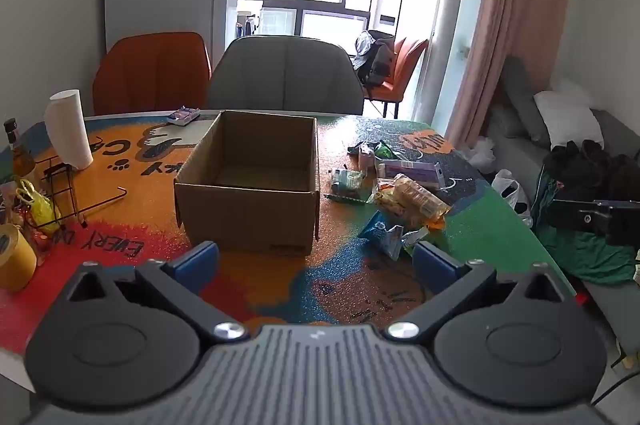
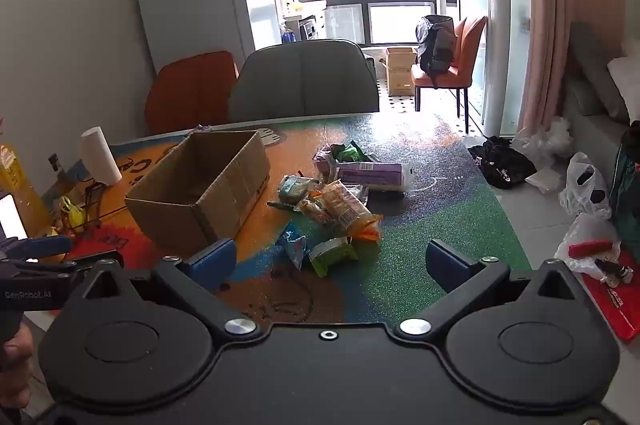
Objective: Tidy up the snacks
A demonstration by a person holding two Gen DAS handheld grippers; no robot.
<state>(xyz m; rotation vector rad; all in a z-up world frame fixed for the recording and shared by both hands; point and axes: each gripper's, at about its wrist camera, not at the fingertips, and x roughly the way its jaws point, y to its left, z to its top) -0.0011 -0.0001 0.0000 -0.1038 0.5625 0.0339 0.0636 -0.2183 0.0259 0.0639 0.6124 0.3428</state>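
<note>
Snacks [image 2: 336,201]: loose heap of crinkly packets, mostly green, blue, orange, plus a long purple pack [image 2: 374,175] at the far end, lying mid-table toward the table's [image 1: 500,221] right edge. Cardboard box [image 1: 248,181] just left of the pile, flaps open, nothing visible inside. Left gripper [image 1: 316,259] and right gripper [image 2: 330,261]: both w/ jaws wide apart, empty, above the near edge.
</note>
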